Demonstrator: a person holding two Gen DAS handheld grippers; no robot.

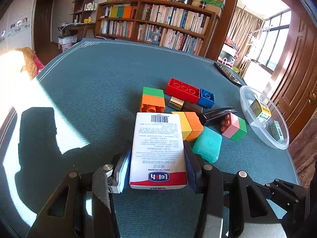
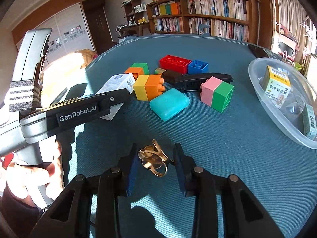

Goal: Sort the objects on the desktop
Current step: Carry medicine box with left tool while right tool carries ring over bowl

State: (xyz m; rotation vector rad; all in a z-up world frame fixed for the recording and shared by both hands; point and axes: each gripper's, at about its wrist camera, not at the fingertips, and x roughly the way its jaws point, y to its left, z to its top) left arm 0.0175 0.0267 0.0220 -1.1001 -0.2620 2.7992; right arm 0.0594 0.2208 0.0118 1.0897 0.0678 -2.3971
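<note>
My left gripper [image 1: 156, 158] is shut on a white carton [image 1: 158, 150] with a barcode and holds it above the green table. The carton also shows in the right wrist view [image 2: 118, 83], held by the left gripper [image 2: 111, 99]. My right gripper [image 2: 156, 162] is open around a gold hair clip [image 2: 154, 158] that lies on the table between its fingers. Toy blocks lie ahead: red [image 1: 182, 90], blue [image 1: 206, 98], green-orange [image 1: 152, 99], yellow-orange [image 1: 188, 126], pink-green [image 1: 234, 127]. A teal case [image 1: 207, 144] lies beside them.
A clear plastic bowl [image 2: 257, 83] at the right holds small medicine boxes [image 2: 276, 86]. A black comb [image 2: 198, 80] and a black-gold tube [image 1: 184, 104] lie among the blocks. A dark phone [image 1: 227, 73] lies at the far right edge. A bookshelf stands behind the table.
</note>
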